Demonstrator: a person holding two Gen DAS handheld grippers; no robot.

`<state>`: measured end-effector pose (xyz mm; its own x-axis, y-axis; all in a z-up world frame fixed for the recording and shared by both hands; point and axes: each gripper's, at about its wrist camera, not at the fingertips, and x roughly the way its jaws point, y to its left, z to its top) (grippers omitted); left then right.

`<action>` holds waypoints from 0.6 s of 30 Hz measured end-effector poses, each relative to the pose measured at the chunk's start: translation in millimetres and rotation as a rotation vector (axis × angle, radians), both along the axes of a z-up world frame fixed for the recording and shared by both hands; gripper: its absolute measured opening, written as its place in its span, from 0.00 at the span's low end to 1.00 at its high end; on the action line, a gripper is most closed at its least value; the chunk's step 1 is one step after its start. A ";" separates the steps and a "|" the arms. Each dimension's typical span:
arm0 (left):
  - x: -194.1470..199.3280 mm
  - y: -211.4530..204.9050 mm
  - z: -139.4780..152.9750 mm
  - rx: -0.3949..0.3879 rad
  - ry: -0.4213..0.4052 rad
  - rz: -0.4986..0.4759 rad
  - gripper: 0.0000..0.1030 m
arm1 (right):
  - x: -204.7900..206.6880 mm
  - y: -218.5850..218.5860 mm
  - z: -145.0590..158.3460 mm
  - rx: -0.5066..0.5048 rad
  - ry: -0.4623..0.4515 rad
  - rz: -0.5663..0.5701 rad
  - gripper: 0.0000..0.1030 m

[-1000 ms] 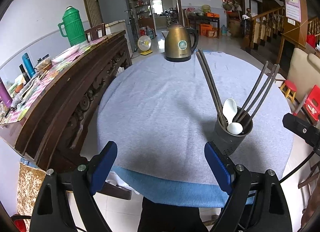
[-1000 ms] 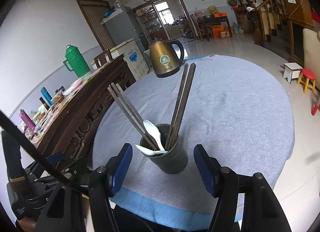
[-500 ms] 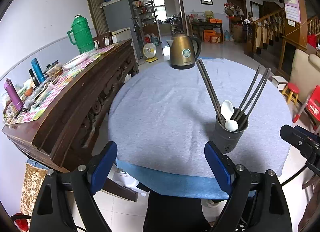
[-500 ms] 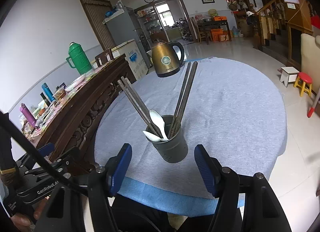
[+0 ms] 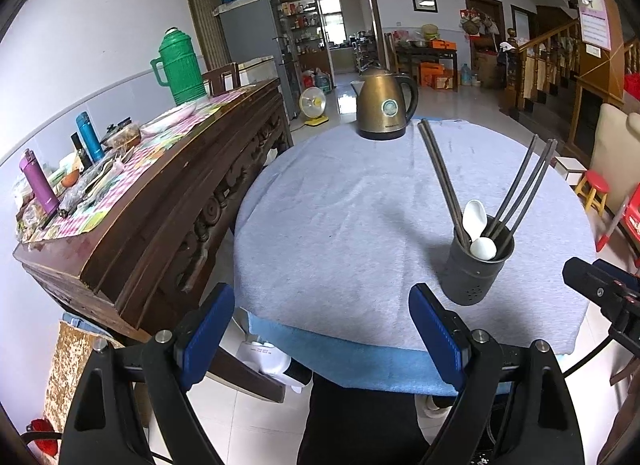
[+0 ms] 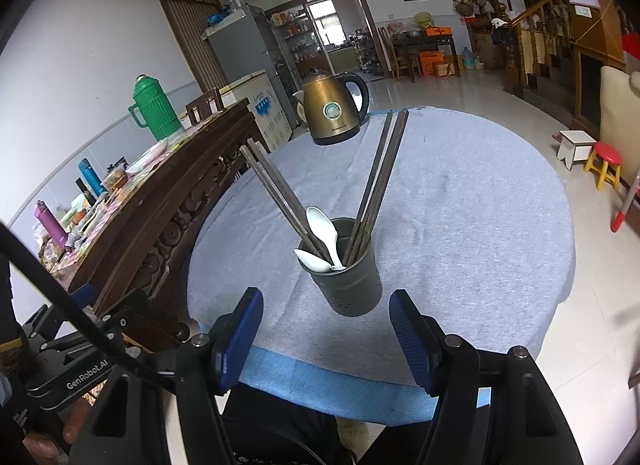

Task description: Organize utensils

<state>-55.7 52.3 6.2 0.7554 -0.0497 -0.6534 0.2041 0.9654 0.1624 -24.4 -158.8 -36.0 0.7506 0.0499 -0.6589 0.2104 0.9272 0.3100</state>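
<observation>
The round table under a grey-blue cloth [image 5: 360,225] takes up most of both views, and its surface is bare apart from two items, which fits a tidy-up that looks close to finished. At its far edge stands the bronze-coloured electric kettle with a black handle [image 5: 386,107], well apart from the working area and so out of the way of either tool.

Near the front edge sits the dark grey perforated metal utensil cup [image 6: 348,283], upright, placed within easy reach of the person standing at the table. It holds the task's pieces: two pairs of long dark chopsticks [image 6: 380,181] fan out left and right because they lean on opposite sides of the rim, and two white plastic spoons [image 6: 322,231] rest bowl-up between them, one tucked low against the rim.

The left gripper [image 5: 320,329] hangs off the table's front edge to the left of the cup, blue pads spread wide with nothing between them. The right gripper [image 6: 326,339] is lined up directly in front of the cup, its pads moderately apart and likewise empty, short of the cup's wall. Judging from this, both tools are free because every utensil in view is already in the cup.
</observation>
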 end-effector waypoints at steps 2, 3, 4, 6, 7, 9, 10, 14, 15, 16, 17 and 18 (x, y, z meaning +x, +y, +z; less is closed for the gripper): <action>0.5 2.9 -0.5 -0.004 0.002 0.003 0.86 | 0.5 1.9 0.3 -0.003 0.001 0.002 0.67; 0.2 4.1 -0.2 -0.005 0.001 0.004 0.86 | 0.1 2.3 0.3 -0.005 0.000 0.002 0.67; 0.0 5.2 -0.1 -0.008 0.000 0.004 0.86 | -0.3 3.2 1.0 -0.008 -0.002 0.001 0.67; -0.5 6.8 0.1 -0.011 -0.001 0.004 0.86 | -0.6 4.8 2.1 -0.011 -0.007 0.000 0.67; -0.6 7.4 0.2 -0.012 -0.002 0.004 0.86 | -0.9 5.6 2.7 -0.012 -0.009 0.000 0.67; -1.0 8.0 0.4 -0.013 -0.003 0.004 0.86 | -0.7 6.7 3.6 -0.016 -0.010 0.000 0.67; -1.2 8.9 0.5 -0.013 -0.005 0.006 0.86 | -0.5 7.1 3.9 -0.017 -0.010 0.001 0.67; -2.6 12.5 0.9 -0.016 -0.009 0.012 0.86 | 0.9 9.2 4.8 -0.021 -0.010 0.007 0.67; -3.4 13.8 0.8 -0.017 -0.009 0.014 0.86 | 1.2 10.6 5.0 -0.023 -0.010 0.008 0.67; -3.3 14.7 1.0 -0.019 -0.008 0.014 0.86 | 1.6 11.7 5.4 -0.026 -0.011 0.011 0.67; -3.4 15.5 1.3 -0.021 -0.009 0.016 0.86 | 1.8 12.5 5.7 -0.027 -0.011 0.013 0.67; -3.8 15.9 1.5 -0.021 -0.010 0.017 0.86 | 2.2 13.6 6.5 -0.030 -0.011 0.016 0.67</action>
